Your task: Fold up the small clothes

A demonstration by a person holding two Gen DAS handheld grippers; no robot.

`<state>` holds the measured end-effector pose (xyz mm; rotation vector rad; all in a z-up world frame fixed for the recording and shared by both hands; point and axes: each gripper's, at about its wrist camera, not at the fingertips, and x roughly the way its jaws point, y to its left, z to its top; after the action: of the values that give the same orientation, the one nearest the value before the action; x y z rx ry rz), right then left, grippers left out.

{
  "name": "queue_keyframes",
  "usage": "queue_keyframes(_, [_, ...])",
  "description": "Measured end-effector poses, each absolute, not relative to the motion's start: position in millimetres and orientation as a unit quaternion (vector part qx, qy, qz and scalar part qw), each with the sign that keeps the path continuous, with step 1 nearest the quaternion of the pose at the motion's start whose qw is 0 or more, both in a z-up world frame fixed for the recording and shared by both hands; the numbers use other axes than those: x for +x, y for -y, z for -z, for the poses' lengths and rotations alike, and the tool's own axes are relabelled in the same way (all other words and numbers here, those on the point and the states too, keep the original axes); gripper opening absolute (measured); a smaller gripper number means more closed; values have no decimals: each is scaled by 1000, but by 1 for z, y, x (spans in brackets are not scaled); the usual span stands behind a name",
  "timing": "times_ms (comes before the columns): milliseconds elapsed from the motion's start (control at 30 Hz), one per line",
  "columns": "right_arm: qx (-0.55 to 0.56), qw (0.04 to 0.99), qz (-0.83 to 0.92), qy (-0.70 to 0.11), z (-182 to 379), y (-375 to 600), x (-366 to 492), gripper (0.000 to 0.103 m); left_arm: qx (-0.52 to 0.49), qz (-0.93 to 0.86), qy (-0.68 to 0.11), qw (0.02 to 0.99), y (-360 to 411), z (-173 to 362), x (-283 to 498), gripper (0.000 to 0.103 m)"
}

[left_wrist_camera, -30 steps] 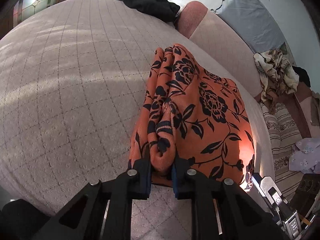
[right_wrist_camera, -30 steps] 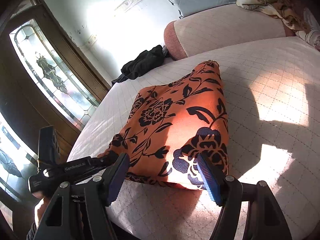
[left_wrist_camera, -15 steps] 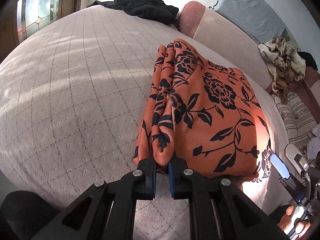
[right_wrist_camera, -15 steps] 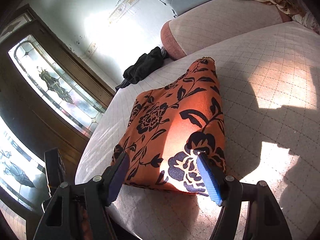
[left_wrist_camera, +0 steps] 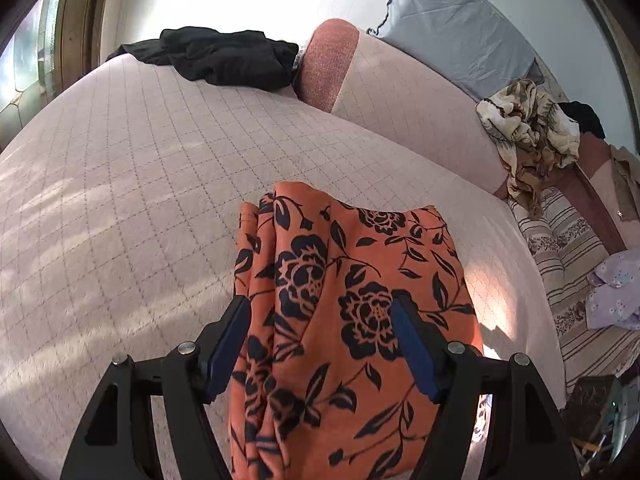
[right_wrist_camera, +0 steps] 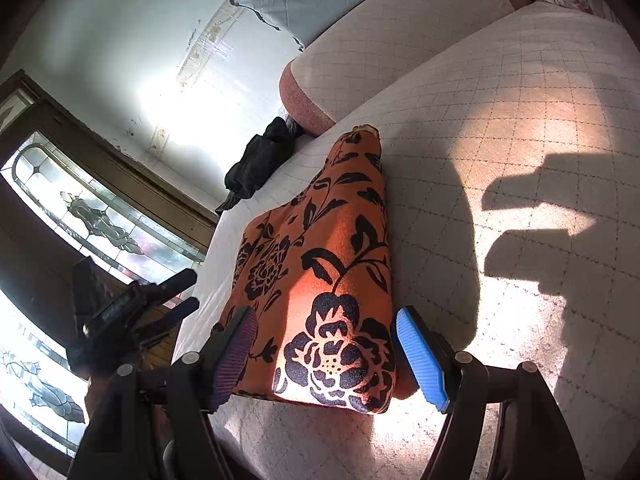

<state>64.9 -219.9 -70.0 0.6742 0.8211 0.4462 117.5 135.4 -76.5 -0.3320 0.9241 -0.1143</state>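
An orange cloth with black flowers (left_wrist_camera: 352, 320) lies folded on the pale quilted bed (left_wrist_camera: 120, 208), its left edge bunched in pleats. My left gripper (left_wrist_camera: 320, 312) hovers over the cloth's near half. Its jaws are opening, the blue pads stand wide apart, and the cloth shows between them without being pressed. In the right wrist view the same cloth (right_wrist_camera: 320, 248) runs away from me. My right gripper (right_wrist_camera: 326, 332) straddles its near corner, jaws widening a little, pads clear of the fabric. The left gripper (right_wrist_camera: 132, 308) shows at that view's left.
A black garment (left_wrist_camera: 216, 56) lies at the bed's far edge beside a pink bolster (left_wrist_camera: 332, 60). A grey pillow (left_wrist_camera: 452, 28) leans on the wall. A crumpled patterned cloth (left_wrist_camera: 528, 128) and a lilac garment (left_wrist_camera: 616, 292) lie at the right. A glazed door (right_wrist_camera: 100, 220) stands left.
My left gripper has let go of the cloth's bunched edge, spread its jaws and moved up over the cloth. My right gripper has rolled and come a little closer to the near corner.
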Motion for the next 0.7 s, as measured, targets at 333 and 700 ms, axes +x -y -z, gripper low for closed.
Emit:
queue_keyframes(333, [331, 834, -196, -395, 80, 230, 72, 76, -153, 40, -479, 863, -131, 105, 149, 7])
queue_keyframes(700, [314, 843, -196, -390, 69, 226, 75, 76, -144, -4, -464, 874, -135, 122, 129, 6])
